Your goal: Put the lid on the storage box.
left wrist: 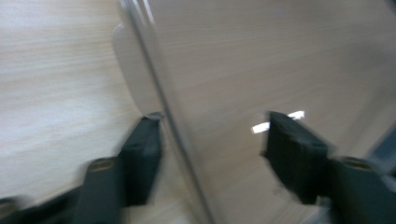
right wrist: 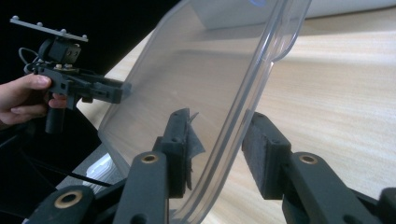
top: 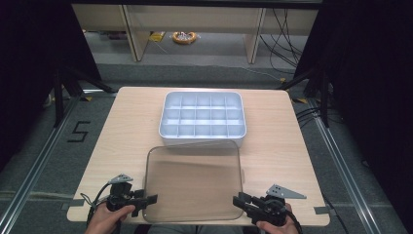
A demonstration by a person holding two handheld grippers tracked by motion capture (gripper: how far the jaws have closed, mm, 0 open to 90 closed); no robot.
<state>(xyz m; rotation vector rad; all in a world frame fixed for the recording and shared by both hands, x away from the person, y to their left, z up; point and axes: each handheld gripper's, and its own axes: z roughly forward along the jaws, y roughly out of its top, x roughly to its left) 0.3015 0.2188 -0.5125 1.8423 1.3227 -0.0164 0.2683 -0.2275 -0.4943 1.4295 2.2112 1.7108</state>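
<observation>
Clear, faintly smoky plastic makes up the lid (top: 194,181), which sits at the near half of the pale wood tabletop (top: 282,141), between the two grippers and just in front of the white compartment tray (top: 202,118); the tray stands near the middle of the tabletop, its grid of small cells open to the camera, the lid's far edge close beside the tray's near wall. In the high view the left gripper (top: 146,202) reaches in from the lower left corner of the lid, held by a hand (top: 104,219); the right gripper (top: 242,201) comes in at the lid's lower right corner, held by the other hand (top: 277,226). In the left gripper view, which is blurred, the lid's rim (left wrist: 161,116) runs between the two black jaws, which stand spread, one on each side of it; whether either touches the plastic I cannot tell. In the right gripper view the lid (right wrist: 196,88) is tilted up off the tabletop, its curved rim passing between the jaws; they are set apart with a gap to the plastic on the outer side, so not pinching it; beyond the lid the left gripper (right wrist: 119,91) meets the opposite edge.
</observation>
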